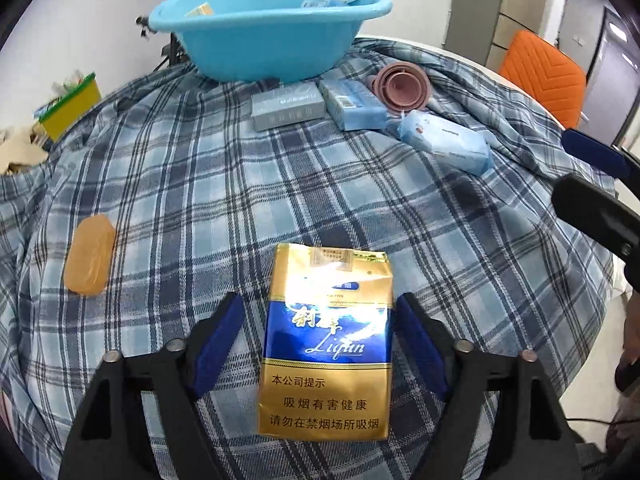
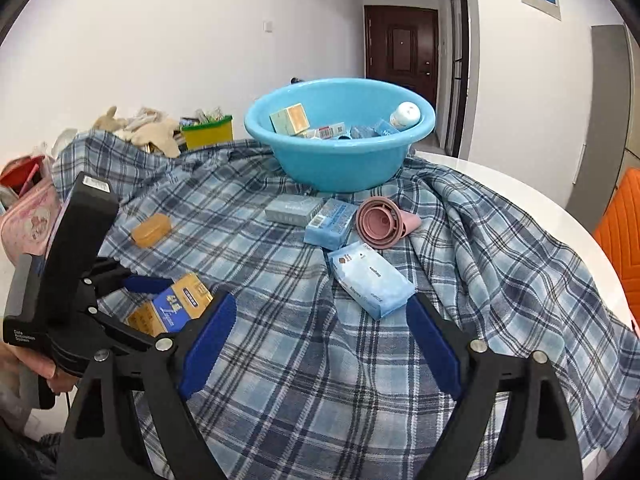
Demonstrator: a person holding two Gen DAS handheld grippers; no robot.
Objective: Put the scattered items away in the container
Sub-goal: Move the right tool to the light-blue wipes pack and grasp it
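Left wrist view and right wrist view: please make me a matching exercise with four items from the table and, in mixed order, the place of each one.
Items:
1. Liqun cigarette pack
2. orange soap bar
3. pink funnel
4. white bottle

Places:
A. inside the blue basin
B. between the fingers of the left claw
C. alone on the plaid cloth, at the left of the left wrist view
D. on its side, beside a light blue packet

Pairs: 1-B; 2-C; 3-D; 4-A
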